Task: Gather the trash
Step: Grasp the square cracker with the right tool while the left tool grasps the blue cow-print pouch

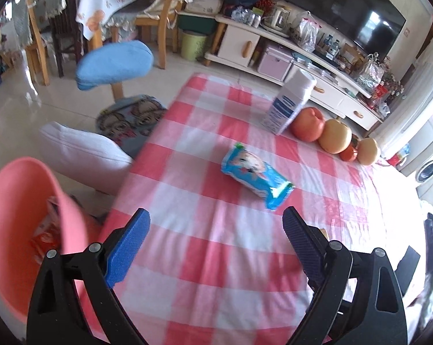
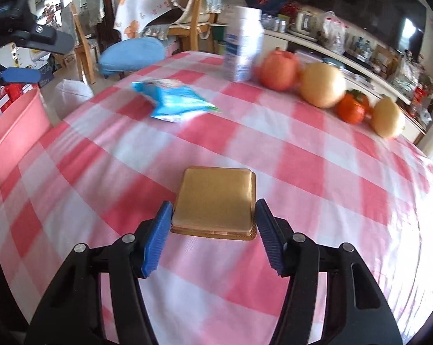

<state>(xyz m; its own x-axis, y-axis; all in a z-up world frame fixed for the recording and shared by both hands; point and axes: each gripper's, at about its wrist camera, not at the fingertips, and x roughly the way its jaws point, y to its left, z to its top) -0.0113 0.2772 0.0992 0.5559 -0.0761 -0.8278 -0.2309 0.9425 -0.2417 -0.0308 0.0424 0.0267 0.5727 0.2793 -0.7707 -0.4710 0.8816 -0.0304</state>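
Observation:
A flat gold square packet sits between the blue pads of my right gripper, which is shut on its two sides just above the red-and-white checked tablecloth. A blue snack wrapper lies mid-table, a little ahead of my left gripper, which is open and holds nothing. In the right wrist view the blue snack wrapper lies beyond the packet, and the left gripper hangs at the upper left. A pink bin with wrappers inside stands off the table's left edge.
A white and blue carton and a row of fruit stand at the table's far side. A blue-cushioned stool, a white cushion, wooden chairs and a TV cabinet lie beyond the table.

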